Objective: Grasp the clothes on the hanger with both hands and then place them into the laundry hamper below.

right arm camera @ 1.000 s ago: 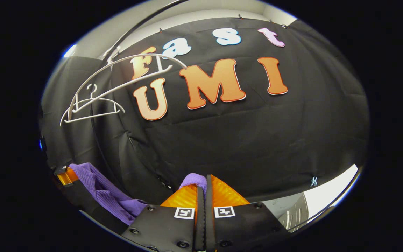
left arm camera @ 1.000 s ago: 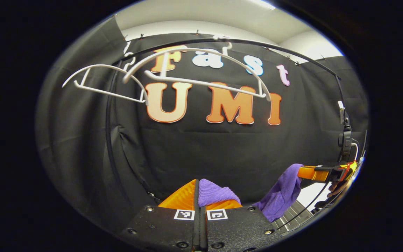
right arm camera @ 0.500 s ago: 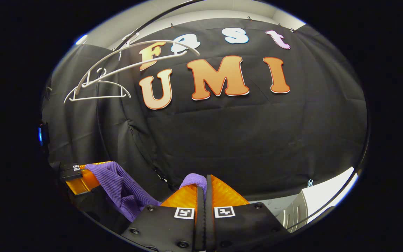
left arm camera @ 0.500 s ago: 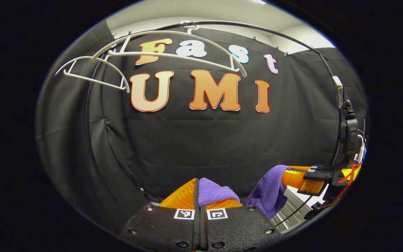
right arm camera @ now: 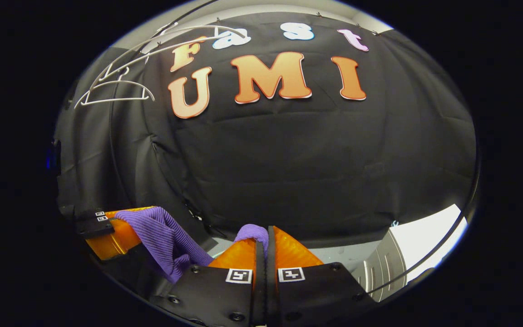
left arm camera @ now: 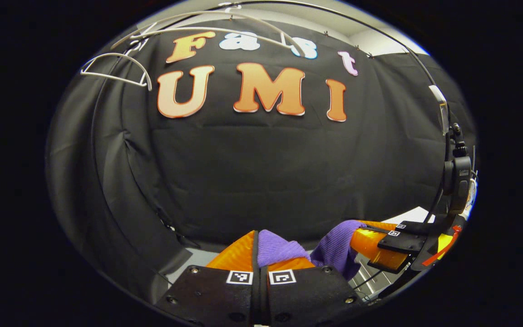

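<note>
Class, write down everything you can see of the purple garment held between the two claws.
The purple garment looks like soft ribbed knit fabric. It is off the white hangers, which hang bare high up. One bunched end is pinched in the left claw, another in the right claw. Between them the cloth sags in loose folds. Its lower part is hidden behind the claw bodies, so its full shape cannot be told.
</note>
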